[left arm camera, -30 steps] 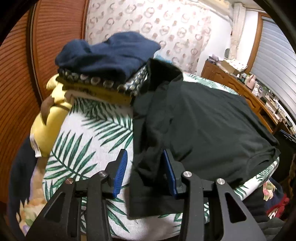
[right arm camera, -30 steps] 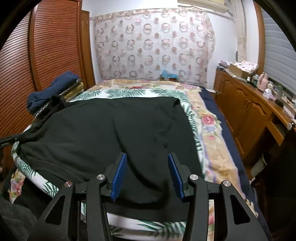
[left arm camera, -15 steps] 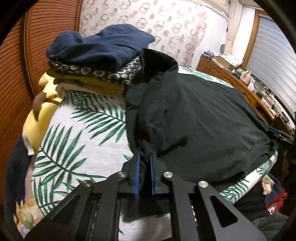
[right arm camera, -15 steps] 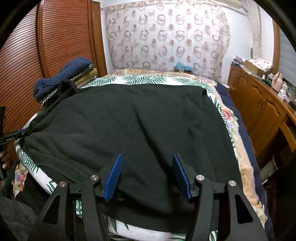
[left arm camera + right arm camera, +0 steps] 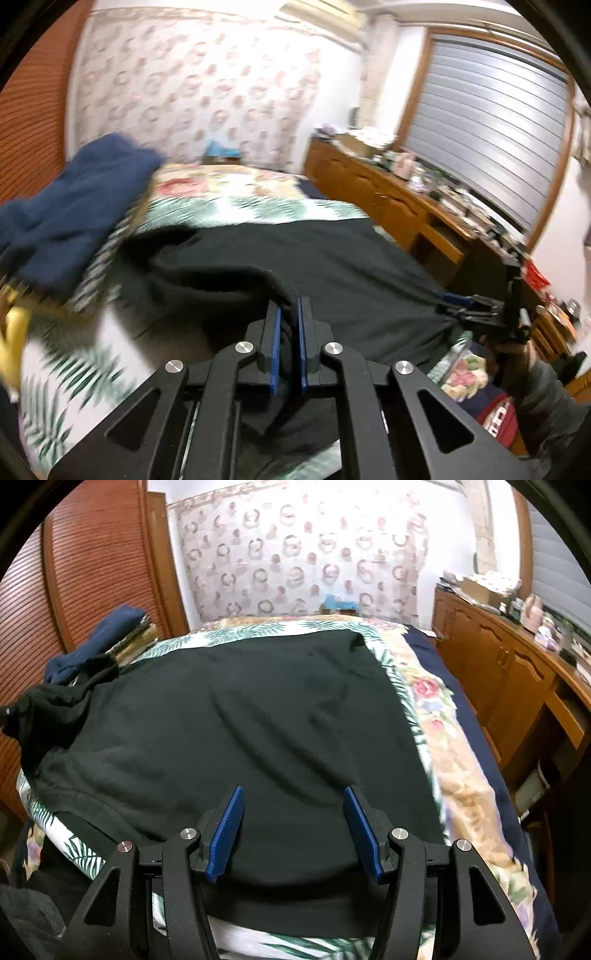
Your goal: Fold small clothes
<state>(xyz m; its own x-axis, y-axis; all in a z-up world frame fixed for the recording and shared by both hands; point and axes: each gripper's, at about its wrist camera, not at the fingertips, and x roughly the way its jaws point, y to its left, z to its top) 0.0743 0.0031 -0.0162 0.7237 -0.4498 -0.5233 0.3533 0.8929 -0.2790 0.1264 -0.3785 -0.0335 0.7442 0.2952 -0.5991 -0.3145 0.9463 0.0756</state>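
Since a second ago, our left claw (image 5: pixel 288 325) closed on the dark shirt's (image 5: pixel 240 720) edge, lifting it; thin grip may slip. Right claw (image 5: pixel 293 830) gapes empty.

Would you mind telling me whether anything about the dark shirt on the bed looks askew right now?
Yes: the dark shirt lies mostly flat on the bed, but its left edge is bunched and lifted off the bedspread, pinched in the left hand-held gripper. The right hand-held gripper is open over the near hem.
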